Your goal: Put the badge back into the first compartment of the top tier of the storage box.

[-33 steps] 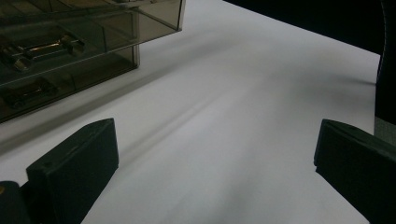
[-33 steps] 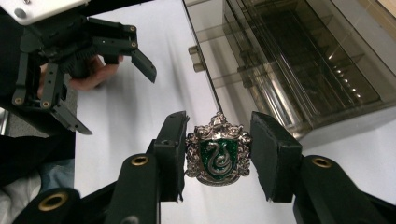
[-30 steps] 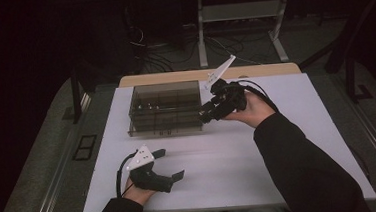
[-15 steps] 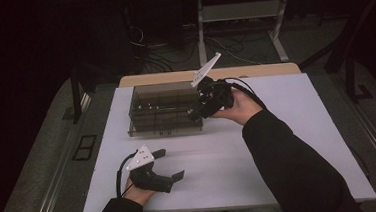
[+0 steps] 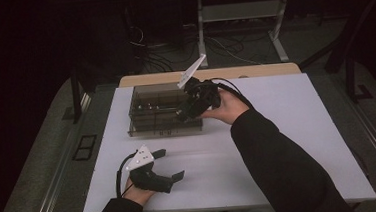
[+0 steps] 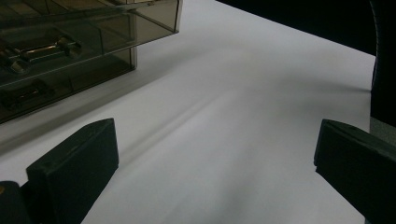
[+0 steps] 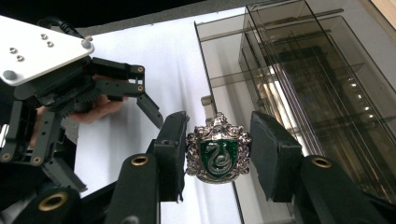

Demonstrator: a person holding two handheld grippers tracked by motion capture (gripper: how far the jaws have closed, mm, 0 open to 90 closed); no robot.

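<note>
One crest badge (image 7: 218, 148) between right tool (image 7: 218, 154) jaws.

No readable text anywhere (crest badge (image 7: 218, 150) wordless).

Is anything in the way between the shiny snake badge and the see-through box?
Nothing visible is. The right hand-held gripper holds the badge between its jaws, at the near edge of the smoky clear box. The box looks open on top, and the left hand-held gripper rests well away on the table.
</note>
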